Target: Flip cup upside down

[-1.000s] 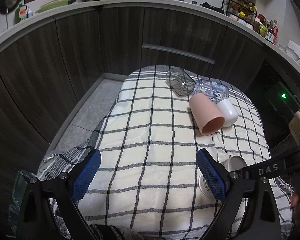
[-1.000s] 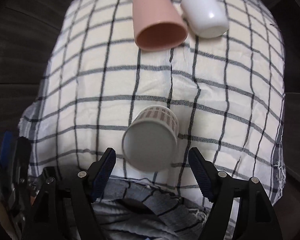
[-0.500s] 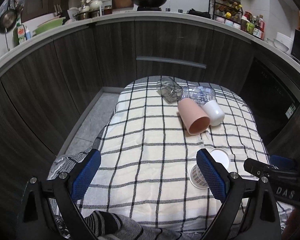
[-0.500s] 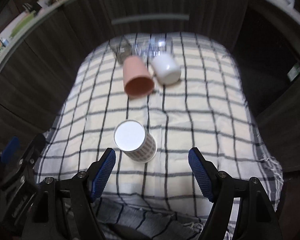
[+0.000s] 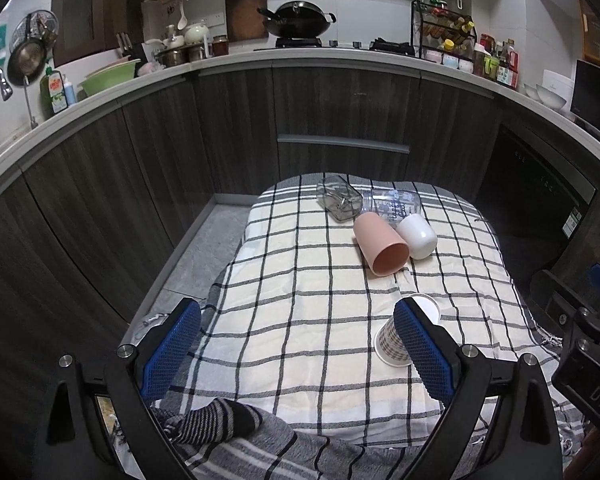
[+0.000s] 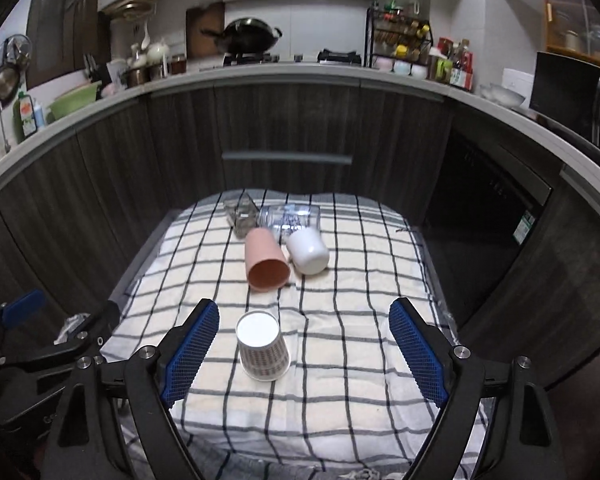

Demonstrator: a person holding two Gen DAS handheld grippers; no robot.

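Seen from the left wrist, the left claw is spread wide, its blue mesh-textured pads gripping nothing. A plaid-printed paper cup stands mouth-down on the checked cloth covering the desk, its white base up, partly hidden behind the right-hand pad. Farther back, a matte pink tumbler lies on its side touching a smooth white mug; behind them lie a clear square glass and a printed transparent glass. Dark wood-grain cabinets curve around under a pale countertop carrying a black wok (the counter is crowded with bottles and bowls).

From the right wrist, the right claw is likewise released and empty. Between its pads the inverted paper cup sits nearer the left pad, not touching either. Beyond, the pink tumbler and white mug rest together on the cloth.
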